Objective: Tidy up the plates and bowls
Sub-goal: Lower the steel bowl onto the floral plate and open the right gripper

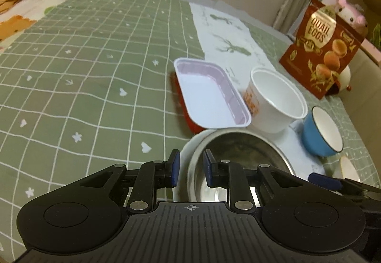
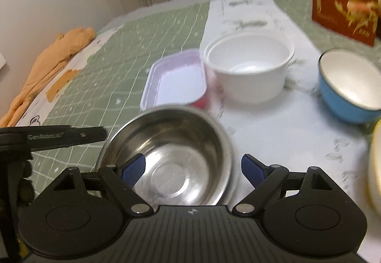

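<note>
Steel bowl (image 1: 238,163) is pinched at its near rim by left gripper (image 1: 190,169), presumably for stacking; right gripper (image 2: 193,167) is held wide open, empty, straddling the bowl beside white bowl (image 2: 247,67).

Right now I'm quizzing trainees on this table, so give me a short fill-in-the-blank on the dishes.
The left tool is shut on the rim of the ____ bowl.
The enamel bowl is ____ outside.
The rectangular tray lies to the ____ of the white paper bowl.

Missing: steel; blue; left
</note>
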